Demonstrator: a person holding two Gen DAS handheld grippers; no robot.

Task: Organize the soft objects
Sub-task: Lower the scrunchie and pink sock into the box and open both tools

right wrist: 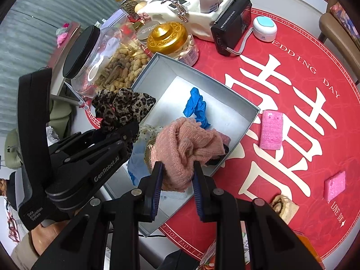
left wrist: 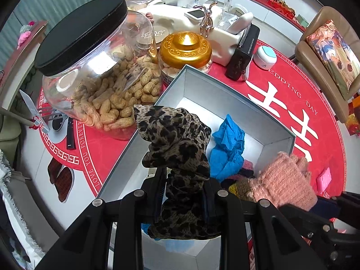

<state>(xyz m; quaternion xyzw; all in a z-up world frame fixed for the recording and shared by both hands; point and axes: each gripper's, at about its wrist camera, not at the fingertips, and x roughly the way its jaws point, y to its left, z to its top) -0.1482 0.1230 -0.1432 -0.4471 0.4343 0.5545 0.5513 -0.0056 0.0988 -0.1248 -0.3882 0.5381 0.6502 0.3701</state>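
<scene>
Over the grey box (left wrist: 236, 103), left tool (left wrist: 184, 180) is clamped on the leopard-print scarf (left wrist: 175, 139); right tool (right wrist: 177, 168) pinches the pink knit glove (right wrist: 186, 144) at the box's near end. Risk: scarf tail drapes outside the rim on release. Mat reads "WEDDING DAY", "LOVE YOU FOREVER"; tool marked "GenRobot.AI".

The scarf (left wrist: 177, 148) is leopard-print, tan with black and brown blotches, and the knitted glove (right wrist: 186, 148) is a soft salmon pink, while the crumpled glove (right wrist: 195, 106) in the silver-grey box (right wrist: 225, 94) is bright blue. The mat (right wrist: 315, 117) on the counter is red with large white characters and a white key-pattern border (lettering runs round its rim), and two sponges (right wrist: 271, 129) on it are pink. A jar lid (left wrist: 185, 47) is gold with scrollwork, another lid (left wrist: 78, 33) is black, and a dark, possibly maroon, knit shows under the pink glove.
</scene>
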